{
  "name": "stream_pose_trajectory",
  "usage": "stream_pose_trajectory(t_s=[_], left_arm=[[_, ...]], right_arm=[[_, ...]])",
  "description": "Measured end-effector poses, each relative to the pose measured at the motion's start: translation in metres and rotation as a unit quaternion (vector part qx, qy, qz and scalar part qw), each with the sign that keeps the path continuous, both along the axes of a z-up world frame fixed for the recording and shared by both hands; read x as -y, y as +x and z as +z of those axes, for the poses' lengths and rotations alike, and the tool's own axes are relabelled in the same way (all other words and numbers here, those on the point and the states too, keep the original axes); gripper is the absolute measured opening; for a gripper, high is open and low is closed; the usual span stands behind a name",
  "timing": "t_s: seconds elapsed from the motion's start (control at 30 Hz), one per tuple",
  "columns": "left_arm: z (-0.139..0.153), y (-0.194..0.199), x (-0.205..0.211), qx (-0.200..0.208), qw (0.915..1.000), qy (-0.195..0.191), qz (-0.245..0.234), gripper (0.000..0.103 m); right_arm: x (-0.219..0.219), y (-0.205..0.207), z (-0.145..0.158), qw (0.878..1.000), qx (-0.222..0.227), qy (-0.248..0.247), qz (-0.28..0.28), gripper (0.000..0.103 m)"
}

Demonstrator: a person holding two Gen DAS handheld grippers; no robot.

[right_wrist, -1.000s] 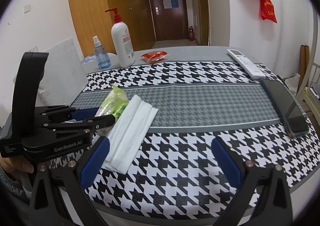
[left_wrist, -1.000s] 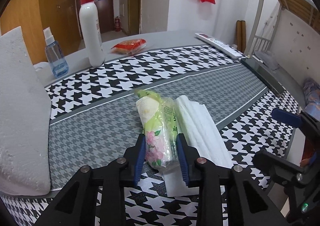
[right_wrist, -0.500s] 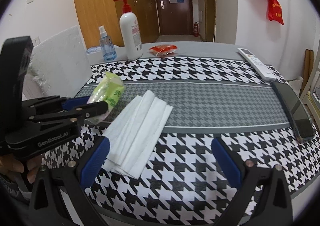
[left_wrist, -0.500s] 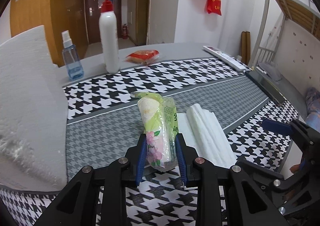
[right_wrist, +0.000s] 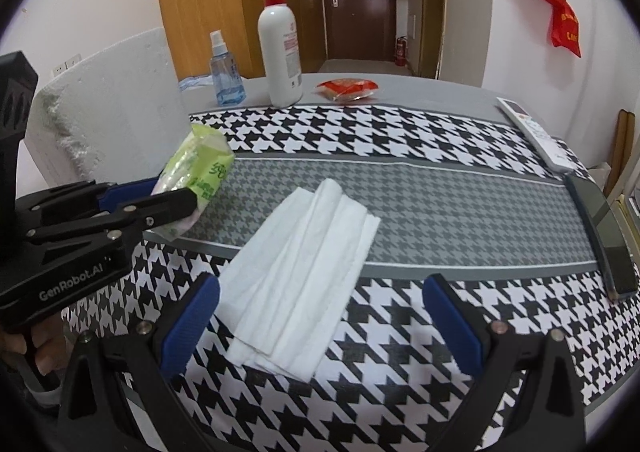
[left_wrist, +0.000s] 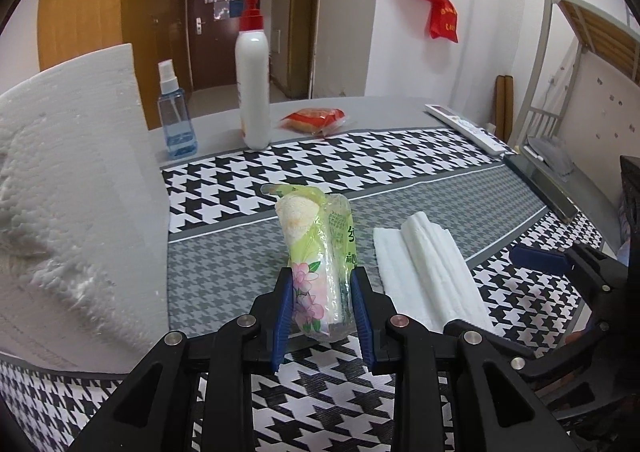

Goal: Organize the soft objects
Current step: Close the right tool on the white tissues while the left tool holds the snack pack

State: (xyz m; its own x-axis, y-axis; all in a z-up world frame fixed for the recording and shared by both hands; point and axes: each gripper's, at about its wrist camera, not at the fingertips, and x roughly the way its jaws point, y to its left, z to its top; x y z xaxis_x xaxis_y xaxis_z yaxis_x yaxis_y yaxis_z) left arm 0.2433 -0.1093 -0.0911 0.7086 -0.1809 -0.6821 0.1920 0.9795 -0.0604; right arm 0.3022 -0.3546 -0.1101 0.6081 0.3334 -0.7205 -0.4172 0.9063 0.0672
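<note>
My left gripper (left_wrist: 322,284) is shut on a green tissue pack (left_wrist: 316,252) with a pink flower print, held tilted up off the houndstooth tablecloth (left_wrist: 360,160). From the right wrist view the same pack (right_wrist: 198,172) sticks out of the left gripper (right_wrist: 176,200) at the left. A folded white cloth (right_wrist: 304,272) lies flat on the cloth-covered table, just ahead of my right gripper (right_wrist: 320,316), whose blue pads stand wide open with nothing between them. In the left wrist view the white cloth (left_wrist: 428,272) lies right of the pack.
A big white foam block (left_wrist: 76,204) stands at the left. At the back are a blue spray bottle (left_wrist: 174,120), a white pump bottle (left_wrist: 252,84) and a red snack packet (left_wrist: 314,120). A remote (right_wrist: 536,136) and a dark phone (right_wrist: 604,236) lie at the right edge.
The left gripper has lifted the tissue pack off the table and carried it left, away from the white cloth. The right gripper has moved in over the near end of the cloth.
</note>
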Motion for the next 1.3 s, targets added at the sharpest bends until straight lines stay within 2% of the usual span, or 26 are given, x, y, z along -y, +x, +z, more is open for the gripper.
stream_pose_trajectory(t_s=[0.33,0.53,0.67,0.93,1.0,1.07,1.1,1.13,1.2,1.3], left_arm=[[0.001,-0.003,-0.008,0.005,1.0000,-0.005,0.005,0.030],[0.001,-0.003,-0.010,0.004,1.0000,-0.008,0.004,0.030],[0.001,-0.002,-0.011,0.004,0.9999,-0.010,0.005,0.030],[-0.001,-0.002,-0.013,0.003,0.9999,-0.015,0.006,0.030],[-0.001,-0.002,-0.014,0.003,0.9999,-0.015,0.006,0.030],[-0.001,-0.003,-0.015,0.003,0.9998,-0.016,0.006,0.030],[-0.001,-0.004,-0.015,0.004,0.9998,-0.017,0.007,0.030],[-0.001,-0.004,-0.015,0.005,0.9998,-0.016,0.008,0.030],[-0.001,-0.005,-0.017,0.005,0.9998,-0.017,0.010,0.030],[0.001,-0.007,-0.019,0.009,0.9998,-0.017,0.012,0.030]], right_arm=[[-0.010,0.009,-0.007,1.000,-0.010,-0.017,0.006,0.102],[-0.017,0.017,-0.014,0.999,-0.019,-0.037,0.003,0.087],[-0.021,0.016,-0.015,0.999,-0.019,-0.047,0.007,0.084],[-0.025,0.016,-0.015,0.998,-0.018,-0.052,0.016,0.073],[-0.026,0.015,-0.014,0.998,-0.017,-0.052,0.019,0.055],[-0.027,0.015,-0.013,0.998,-0.016,-0.051,0.024,0.046],[-0.028,0.015,-0.013,0.998,-0.015,-0.051,0.027,0.035],[-0.028,0.015,-0.012,0.998,-0.013,-0.049,0.029,0.032],[-0.028,0.015,-0.012,0.998,-0.011,-0.044,0.035,0.018],[-0.027,0.018,-0.013,0.998,-0.014,-0.029,0.044,0.012]])
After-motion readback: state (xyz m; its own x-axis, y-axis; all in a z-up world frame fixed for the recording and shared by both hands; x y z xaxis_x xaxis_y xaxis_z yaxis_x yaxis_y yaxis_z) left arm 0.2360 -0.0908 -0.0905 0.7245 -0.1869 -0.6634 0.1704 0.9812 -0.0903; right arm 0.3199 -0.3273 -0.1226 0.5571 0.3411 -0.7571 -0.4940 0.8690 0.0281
